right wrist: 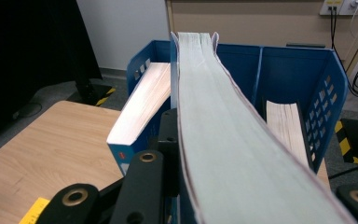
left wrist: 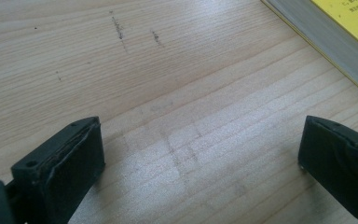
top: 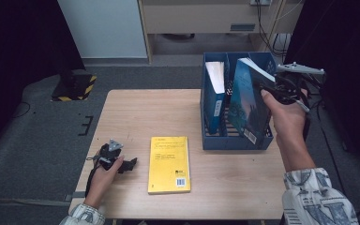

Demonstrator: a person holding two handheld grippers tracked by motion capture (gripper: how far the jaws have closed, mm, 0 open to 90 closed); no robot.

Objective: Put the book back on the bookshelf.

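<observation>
My right gripper (top: pixel 264 88) is shut on a blue-covered book (top: pixel 246 101), which I hold upright and tilted over the middle of a blue file rack (top: pixel 234 141). In the right gripper view my right gripper (right wrist: pixel 242 158) clamps the book's page edge (right wrist: pixel 214 116), which runs away from the camera above the rack (right wrist: pixel 328 88). A second blue book (top: pixel 214 79) stands in the rack's left slot. My left gripper (top: pixel 130 164) rests open on the table near the front left, and in its own view the left gripper (left wrist: pixel 200 154) has only bare wood between its jaws.
A yellow book (top: pixel 169 164) lies flat on the wooden table (top: pixel 136 112), just right of the left gripper, and its corner (left wrist: pixel 349 28) is near the jaws. Another book (right wrist: pixel 284 126) stands in the rack's right slot. Cables hang behind the rack.
</observation>
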